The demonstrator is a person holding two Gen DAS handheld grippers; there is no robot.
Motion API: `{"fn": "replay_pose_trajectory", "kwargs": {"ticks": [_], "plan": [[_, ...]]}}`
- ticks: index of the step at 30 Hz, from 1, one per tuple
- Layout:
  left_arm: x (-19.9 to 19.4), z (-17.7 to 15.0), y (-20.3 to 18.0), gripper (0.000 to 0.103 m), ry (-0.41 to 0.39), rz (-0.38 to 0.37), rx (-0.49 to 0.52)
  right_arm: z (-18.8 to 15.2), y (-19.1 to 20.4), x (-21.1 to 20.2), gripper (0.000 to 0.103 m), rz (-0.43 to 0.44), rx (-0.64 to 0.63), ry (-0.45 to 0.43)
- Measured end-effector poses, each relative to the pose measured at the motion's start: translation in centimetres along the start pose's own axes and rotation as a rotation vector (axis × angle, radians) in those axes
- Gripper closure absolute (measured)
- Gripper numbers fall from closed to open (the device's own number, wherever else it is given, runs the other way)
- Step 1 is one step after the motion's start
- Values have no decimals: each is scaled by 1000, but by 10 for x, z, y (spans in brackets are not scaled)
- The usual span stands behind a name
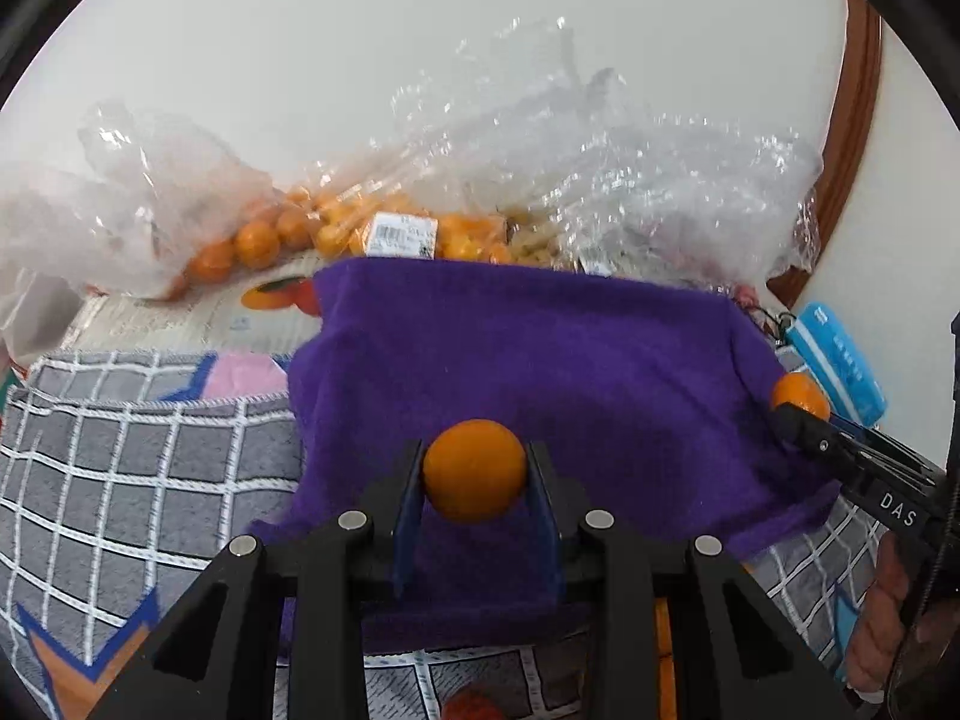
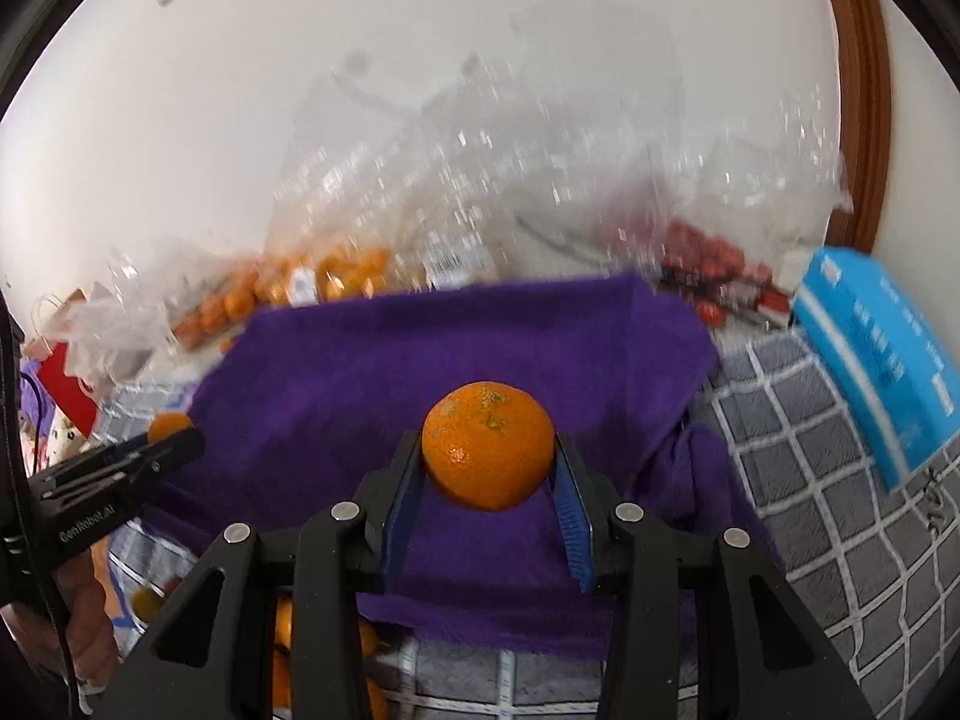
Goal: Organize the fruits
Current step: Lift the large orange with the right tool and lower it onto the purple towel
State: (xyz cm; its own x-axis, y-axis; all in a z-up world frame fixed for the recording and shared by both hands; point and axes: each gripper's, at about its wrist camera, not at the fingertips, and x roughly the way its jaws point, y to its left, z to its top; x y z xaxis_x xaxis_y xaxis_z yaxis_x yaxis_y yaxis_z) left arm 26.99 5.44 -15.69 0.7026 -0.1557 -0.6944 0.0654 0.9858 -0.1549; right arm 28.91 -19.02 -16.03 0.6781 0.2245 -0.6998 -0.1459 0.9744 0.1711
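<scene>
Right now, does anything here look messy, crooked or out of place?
Mildly. The purple towel lies rumpled, its right edge bunched into folds, and crumpled clear plastic bags sprawl behind it. Nothing looks spilled: the left gripper and right gripper each hold an orange squarely.

A plain white wall (image 1: pixel 420 30) is seen behind, with a brown wooden frame (image 1: pixel 858 108) at two o'clock; even light is cast.
</scene>
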Motion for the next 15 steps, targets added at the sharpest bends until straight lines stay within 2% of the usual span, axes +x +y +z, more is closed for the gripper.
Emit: {"fn": "replay_pose_trajectory", "kwargs": {"ticks": [5,15], "plan": [[10,-8,-2,72,32,-14,10,-5,-8,4,61,-13,13,10],[18,-11,-2,72,44,-19,1,-11,-9,18,61,4,13,51]]}}
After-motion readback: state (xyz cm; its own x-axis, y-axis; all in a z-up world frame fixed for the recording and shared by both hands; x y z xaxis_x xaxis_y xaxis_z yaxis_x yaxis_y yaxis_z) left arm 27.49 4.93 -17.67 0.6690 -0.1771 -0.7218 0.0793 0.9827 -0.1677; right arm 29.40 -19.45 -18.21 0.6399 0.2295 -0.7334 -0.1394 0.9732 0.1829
